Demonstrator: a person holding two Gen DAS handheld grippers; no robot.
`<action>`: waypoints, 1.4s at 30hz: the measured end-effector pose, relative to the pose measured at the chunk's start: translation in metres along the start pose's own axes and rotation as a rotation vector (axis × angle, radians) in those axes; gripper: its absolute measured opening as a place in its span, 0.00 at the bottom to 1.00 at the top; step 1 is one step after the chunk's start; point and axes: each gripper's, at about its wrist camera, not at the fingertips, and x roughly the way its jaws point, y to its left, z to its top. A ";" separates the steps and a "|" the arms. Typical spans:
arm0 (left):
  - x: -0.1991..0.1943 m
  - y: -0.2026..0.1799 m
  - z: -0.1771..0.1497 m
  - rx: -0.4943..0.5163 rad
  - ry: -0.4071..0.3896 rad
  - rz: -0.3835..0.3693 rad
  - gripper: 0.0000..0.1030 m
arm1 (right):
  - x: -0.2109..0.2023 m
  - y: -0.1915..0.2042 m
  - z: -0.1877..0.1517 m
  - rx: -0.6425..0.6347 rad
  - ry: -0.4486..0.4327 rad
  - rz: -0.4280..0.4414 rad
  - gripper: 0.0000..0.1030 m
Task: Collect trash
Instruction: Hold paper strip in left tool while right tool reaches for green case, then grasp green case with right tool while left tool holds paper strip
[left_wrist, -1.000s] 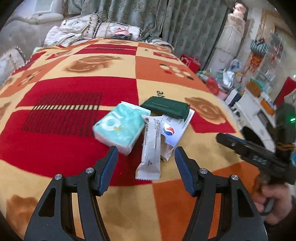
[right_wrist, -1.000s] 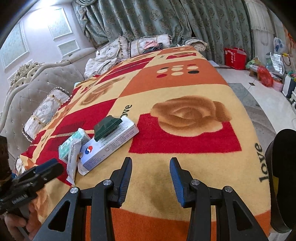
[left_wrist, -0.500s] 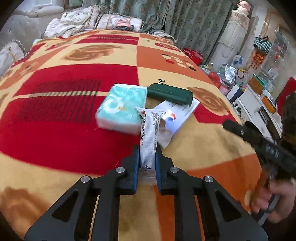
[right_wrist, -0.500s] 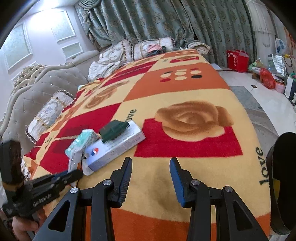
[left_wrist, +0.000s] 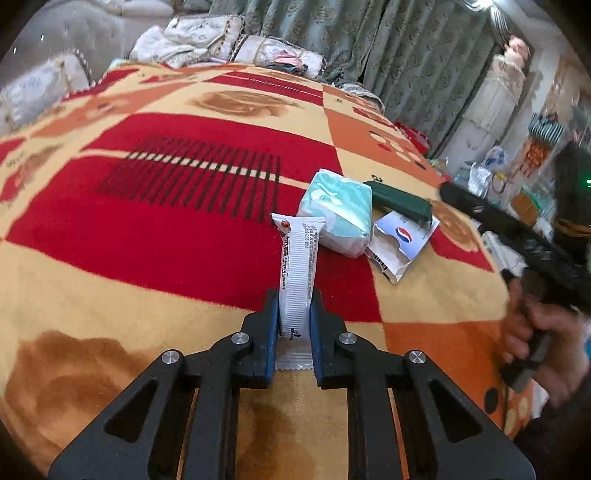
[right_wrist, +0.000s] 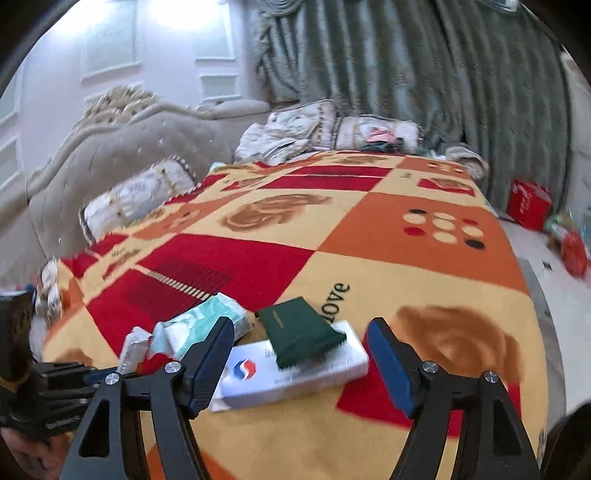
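My left claw (left_wrist: 294, 317) is clamped on the white snack wrapper (left_wrist: 298, 273); my right claw (right_wrist: 301, 360) hangs wide open above the white box (right_wrist: 291, 373) on the bed.

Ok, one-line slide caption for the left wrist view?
Left hand-held gripper shut on a white snack wrapper, lifted off the blanket beside a tissue pack.

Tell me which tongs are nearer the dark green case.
Right. The right tongs hang open just before the dark green case, straddling it; the left tongs sit farther back, clamping the white wrapper.
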 end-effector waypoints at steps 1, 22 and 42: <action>0.000 0.002 0.000 -0.009 -0.001 -0.007 0.12 | 0.008 -0.001 0.002 -0.016 0.014 0.014 0.70; -0.002 0.001 0.000 -0.007 -0.001 -0.011 0.13 | 0.059 0.003 0.005 -0.090 0.178 0.065 0.55; -0.002 0.001 0.000 -0.007 -0.001 -0.010 0.12 | 0.010 0.004 0.009 -0.004 0.059 0.060 0.21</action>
